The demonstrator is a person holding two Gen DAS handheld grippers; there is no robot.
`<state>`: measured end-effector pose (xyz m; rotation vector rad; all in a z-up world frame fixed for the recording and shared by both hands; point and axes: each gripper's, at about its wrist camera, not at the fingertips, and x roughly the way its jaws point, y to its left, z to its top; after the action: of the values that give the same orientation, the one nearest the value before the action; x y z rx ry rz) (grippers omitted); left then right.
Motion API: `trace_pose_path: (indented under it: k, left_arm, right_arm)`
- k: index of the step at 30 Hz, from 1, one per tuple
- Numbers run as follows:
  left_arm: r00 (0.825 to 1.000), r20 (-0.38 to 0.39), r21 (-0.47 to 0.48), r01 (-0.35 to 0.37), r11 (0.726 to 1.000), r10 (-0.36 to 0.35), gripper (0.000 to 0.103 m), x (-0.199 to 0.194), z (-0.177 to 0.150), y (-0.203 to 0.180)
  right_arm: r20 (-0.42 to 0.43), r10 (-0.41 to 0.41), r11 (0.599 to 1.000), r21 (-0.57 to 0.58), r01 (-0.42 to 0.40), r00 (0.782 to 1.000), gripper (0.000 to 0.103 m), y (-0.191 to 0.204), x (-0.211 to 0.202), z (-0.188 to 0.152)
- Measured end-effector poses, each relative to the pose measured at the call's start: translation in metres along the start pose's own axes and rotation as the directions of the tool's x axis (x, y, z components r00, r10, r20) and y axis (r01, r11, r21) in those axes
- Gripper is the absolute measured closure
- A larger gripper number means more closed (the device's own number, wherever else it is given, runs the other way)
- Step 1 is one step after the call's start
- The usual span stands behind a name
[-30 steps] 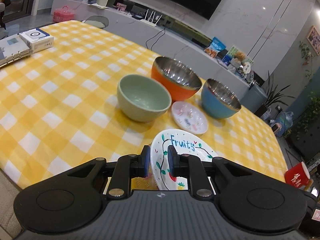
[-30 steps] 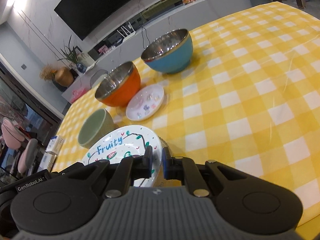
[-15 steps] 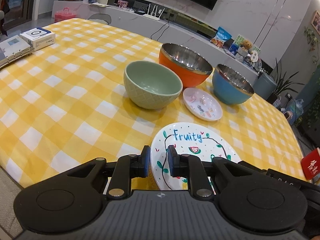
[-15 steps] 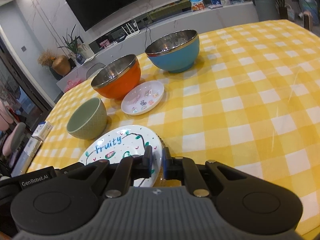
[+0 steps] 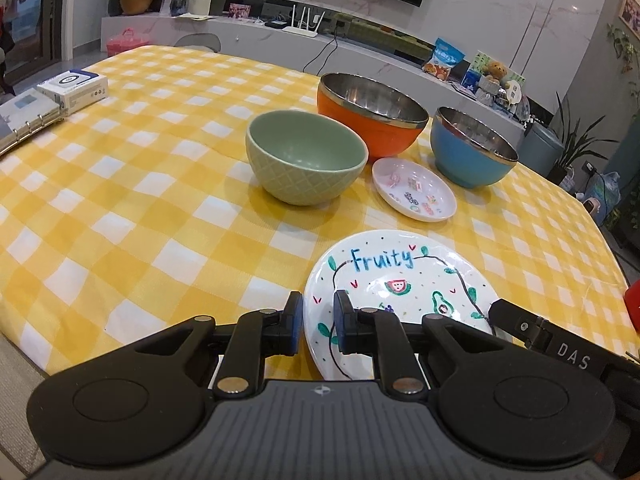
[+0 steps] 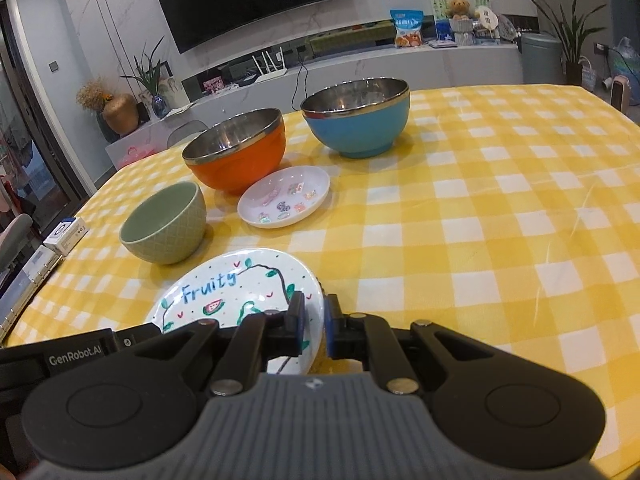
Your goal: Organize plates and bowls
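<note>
A white "Fruity" plate [image 5: 400, 280] [image 6: 224, 288] sits near the table's front edge. My left gripper [image 5: 317, 322] is shut on its left rim. My right gripper [image 6: 314, 326] is shut on its right rim. Beyond it stand a green bowl [image 5: 306, 156] [image 6: 166, 226], an orange steel-lined bowl [image 5: 372, 110] [image 6: 236, 152], a blue steel-lined bowl [image 5: 472, 148] [image 6: 358, 116] and a small white patterned plate [image 5: 414, 194] [image 6: 284, 196].
The table has a yellow checked cloth [image 5: 140, 184] [image 6: 500, 208]. A white box [image 5: 74, 88] and a ring binder [image 5: 24, 120] lie at the far left. A red object [image 5: 632, 306] sits at the right edge.
Both grippers have stayed shut on the Fruity plate. Both views have swung and levelled; the plate shows more fully, and the bowls have not moved.
</note>
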<state>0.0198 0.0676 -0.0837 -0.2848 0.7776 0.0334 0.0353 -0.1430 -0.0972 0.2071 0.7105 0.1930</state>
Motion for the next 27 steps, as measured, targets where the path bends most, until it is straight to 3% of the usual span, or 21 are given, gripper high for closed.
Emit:
trace_pose_path:
  k: [5, 10, 14, 20, 27]
  left_arm:
    - [1.000, 0.005, 0.010, -0.014, 1.000, 0.014, 0.085, -0.001, 0.000, -0.003]
    - [0.999, 0.039, 0.028, -0.039, 0.999, 0.038, 0.084, -0.005, 0.003, -0.005]
    - [0.998, 0.049, 0.008, -0.033, 0.999, 0.033, 0.076, -0.009, 0.014, -0.007]
    - [0.998, 0.055, 0.001, 0.042, 0.999, -0.042, 0.073, -0.001, 0.043, -0.028]
    - [0.996, 0.040, -0.003, 0.076, 0.997, -0.076, 0.071, 0.028, 0.067, -0.053]
  right_arm:
    - [0.022, -0.040, 0.995, -0.092, 0.041, 0.999, 0.095, 0.010, 0.002, -0.005]
    - [0.013, -0.026, 0.996, -0.079, 0.027, 1.000, 0.091, 0.006, 0.004, -0.003]
    - [0.032, -0.030, 0.998, -0.058, 0.032, 0.999, 0.071, 0.003, -0.001, 0.003]
    - [0.048, -0.015, 1.000, -0.005, 0.015, 0.999, 0.071, -0.001, 0.001, 0.022]
    - [0.047, -0.003, 0.998, 0.063, 0.000, 0.999, 0.071, -0.014, 0.019, 0.044]
